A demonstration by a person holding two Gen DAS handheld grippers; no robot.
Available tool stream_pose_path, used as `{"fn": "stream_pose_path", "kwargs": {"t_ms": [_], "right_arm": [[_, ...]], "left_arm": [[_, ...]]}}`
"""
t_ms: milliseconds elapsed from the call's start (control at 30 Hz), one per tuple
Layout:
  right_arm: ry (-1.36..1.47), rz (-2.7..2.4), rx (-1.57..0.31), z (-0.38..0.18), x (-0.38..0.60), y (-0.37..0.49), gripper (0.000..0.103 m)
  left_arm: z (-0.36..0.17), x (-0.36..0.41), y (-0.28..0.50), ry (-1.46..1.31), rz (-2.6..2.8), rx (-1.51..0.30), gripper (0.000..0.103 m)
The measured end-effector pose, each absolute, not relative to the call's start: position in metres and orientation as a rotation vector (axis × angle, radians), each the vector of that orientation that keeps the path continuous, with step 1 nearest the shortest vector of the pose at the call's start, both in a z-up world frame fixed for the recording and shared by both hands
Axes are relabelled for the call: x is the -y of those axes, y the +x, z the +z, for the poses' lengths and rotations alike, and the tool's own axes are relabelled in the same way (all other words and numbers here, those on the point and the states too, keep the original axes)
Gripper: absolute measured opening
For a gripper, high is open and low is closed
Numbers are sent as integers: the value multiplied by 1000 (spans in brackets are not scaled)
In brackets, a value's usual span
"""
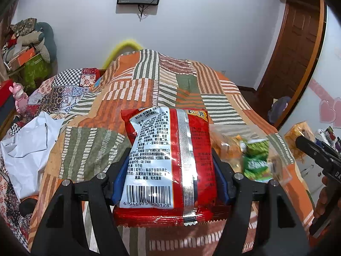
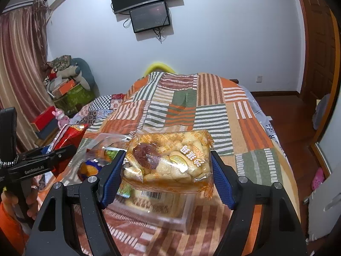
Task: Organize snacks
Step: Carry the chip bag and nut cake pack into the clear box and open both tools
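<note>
1. Left wrist view: we carry a red noodle packet [image 1: 168,160] above the striped bedspread [image 1: 136,98], back side up with its barcode towards us. Our left gripper [image 1: 168,170] is clamped on the packet, blue pads pressing both long edges at a middling spread. Just to its right lies a clear bin [image 1: 253,153] of mixed snacks, blurred here. We judge this the carrying step; next we need to bring the packet over its place and release.

2. Right wrist view: our right gripper [image 2: 168,172] is clamped on a yellow bread bag [image 2: 170,162], pads pressing both ends. The bag hangs over the clear bin [image 2: 183,213] below. Next calls for lowering it in squarely before releasing.
</note>
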State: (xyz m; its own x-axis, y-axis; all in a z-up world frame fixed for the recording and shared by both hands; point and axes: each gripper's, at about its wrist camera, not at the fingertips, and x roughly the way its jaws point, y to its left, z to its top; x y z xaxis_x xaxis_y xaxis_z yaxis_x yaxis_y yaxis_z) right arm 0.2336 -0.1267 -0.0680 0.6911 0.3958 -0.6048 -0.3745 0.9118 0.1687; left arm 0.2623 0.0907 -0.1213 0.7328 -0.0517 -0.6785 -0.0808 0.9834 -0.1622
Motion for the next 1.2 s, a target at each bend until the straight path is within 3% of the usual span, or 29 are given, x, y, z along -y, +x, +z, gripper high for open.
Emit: {"fn": "stream_pose_path", "kwargs": {"t_ms": [600, 867, 1200], "right_arm": [[18, 430, -762, -88, 111, 266, 73], [34, 440, -799, -93, 115, 272, 76], [43, 440, -778, -79, 123, 260, 76]], "left_arm": [[-141, -95, 312, -217, -22, -824, 68], [-139, -95, 312, -214, 0, -822, 80], [-122, -94, 296, -214, -10, -799, 80]]}}
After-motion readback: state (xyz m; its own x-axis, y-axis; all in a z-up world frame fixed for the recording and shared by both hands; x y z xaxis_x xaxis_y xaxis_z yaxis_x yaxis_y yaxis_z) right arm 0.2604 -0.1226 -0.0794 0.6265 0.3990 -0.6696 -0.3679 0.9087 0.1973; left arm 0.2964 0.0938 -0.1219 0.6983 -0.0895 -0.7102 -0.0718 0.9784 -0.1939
